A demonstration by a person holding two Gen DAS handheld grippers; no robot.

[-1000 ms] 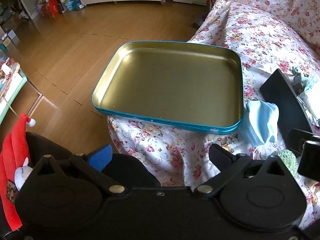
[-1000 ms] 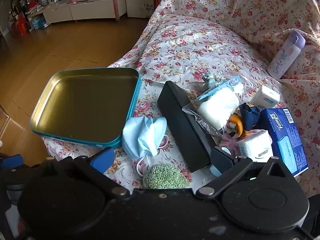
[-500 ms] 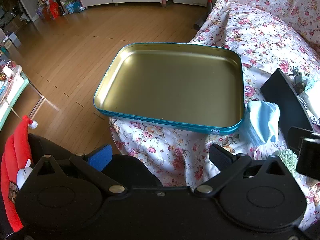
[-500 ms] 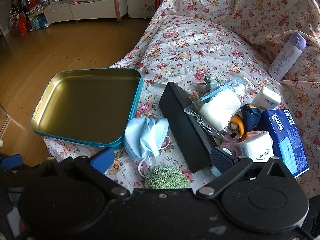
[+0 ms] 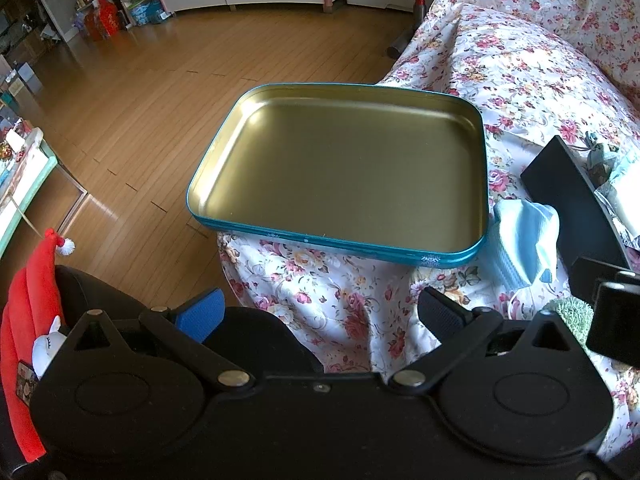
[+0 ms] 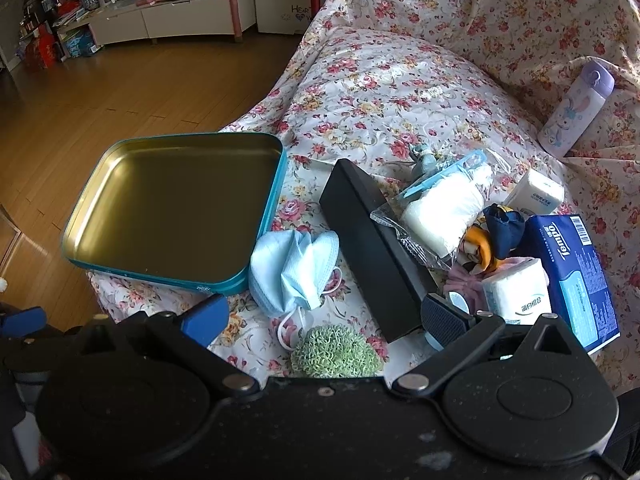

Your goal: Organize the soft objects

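An empty teal tin tray point(image 5: 482, 168) point(image 6: 276, 184) with a gold inside lies at the left edge of a flower-print sofa cover. A crumpled light blue face mask point(image 6: 294, 268) point(image 5: 524, 236) sits just right of it. In front of the mask lies a fuzzy green ball point(image 6: 334, 354) point(image 5: 572, 314). Right of a long black box point(image 6: 372, 248) point(image 5: 572, 196) are a bagged white roll point(image 6: 444, 208), a pink scrunchie point(image 6: 464, 284) and tissue packs point(image 6: 516, 288). My left gripper point(image 5: 318, 312) is open before the tray. My right gripper point(image 6: 324, 312) is open above the green ball. Both hold nothing.
A blue Tempo tissue pack point(image 6: 576, 276) and a lilac bottle point(image 6: 576, 112) lie at the right. A navy and orange soft toy point(image 6: 494, 236) rests among the clutter. Wooden floor point(image 5: 140, 92) drops away left of the sofa. A red Santa hat toy point(image 5: 28, 312) is at the left.
Both grippers have drawn back slightly and risen, so the tray and the clutter sit a little lower in view. Nothing on the sofa has moved. Both grippers stay open.
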